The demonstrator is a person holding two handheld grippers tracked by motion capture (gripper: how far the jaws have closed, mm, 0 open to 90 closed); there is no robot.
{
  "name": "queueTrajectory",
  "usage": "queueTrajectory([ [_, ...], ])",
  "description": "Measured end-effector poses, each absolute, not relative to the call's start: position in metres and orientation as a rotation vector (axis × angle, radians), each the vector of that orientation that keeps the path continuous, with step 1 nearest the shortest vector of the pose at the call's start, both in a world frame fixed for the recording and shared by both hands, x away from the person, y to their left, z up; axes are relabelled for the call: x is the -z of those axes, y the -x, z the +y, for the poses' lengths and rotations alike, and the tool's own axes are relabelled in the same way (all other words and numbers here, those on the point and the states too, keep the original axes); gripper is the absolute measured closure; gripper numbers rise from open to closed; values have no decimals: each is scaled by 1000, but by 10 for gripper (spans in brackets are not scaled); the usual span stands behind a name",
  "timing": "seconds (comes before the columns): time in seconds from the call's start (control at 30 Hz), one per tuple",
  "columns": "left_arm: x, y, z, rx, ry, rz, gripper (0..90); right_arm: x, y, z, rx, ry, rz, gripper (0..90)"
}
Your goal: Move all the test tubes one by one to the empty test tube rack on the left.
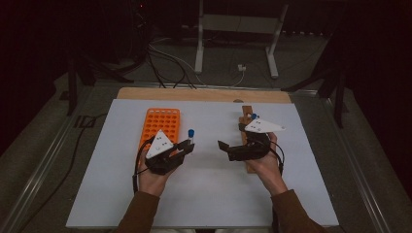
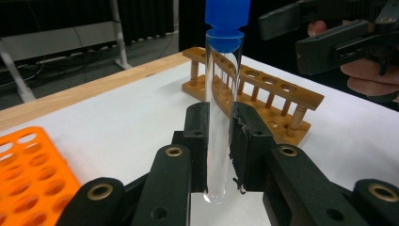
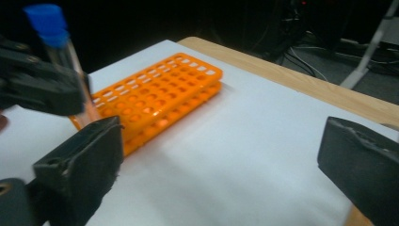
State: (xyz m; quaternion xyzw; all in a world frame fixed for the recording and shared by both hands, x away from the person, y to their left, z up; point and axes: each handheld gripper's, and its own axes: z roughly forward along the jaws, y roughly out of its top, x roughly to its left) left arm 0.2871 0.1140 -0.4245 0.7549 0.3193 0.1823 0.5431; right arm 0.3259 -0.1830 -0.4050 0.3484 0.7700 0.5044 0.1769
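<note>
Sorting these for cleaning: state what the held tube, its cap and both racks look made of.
Tube: clear, glossy glass or plastic.
Cap: opaque blue, likely plastic.
Orange rack: smooth moulded plastic.
Brown rack: varnished wood, turned pegs.

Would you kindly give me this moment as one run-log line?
left gripper: shut on test tube | right gripper: open, nothing held | orange rack: on table

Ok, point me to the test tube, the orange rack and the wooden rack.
test tube (image 2: 218, 132), left gripper view, clear glass body.
orange rack (image 1: 162, 122), high view, holed top.
wooden rack (image 2: 282, 89), left gripper view, top rail.
</note>
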Motion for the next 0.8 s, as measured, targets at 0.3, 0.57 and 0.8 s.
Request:
queueTrajectory([
  [0.3, 423, -282, 136, -430, -1764, 775, 782, 410, -326, -199, -1431, -1048, 2135, 0],
  [0.57, 424, -275, 154, -444, -1756, 773, 782, 414, -326, -211, -1418, -1073, 2124, 0],
  [0.8, 426, -268, 171, -456, -1760, 775, 782, 416, -324, -221, -1407, -1092, 2093, 0],
])
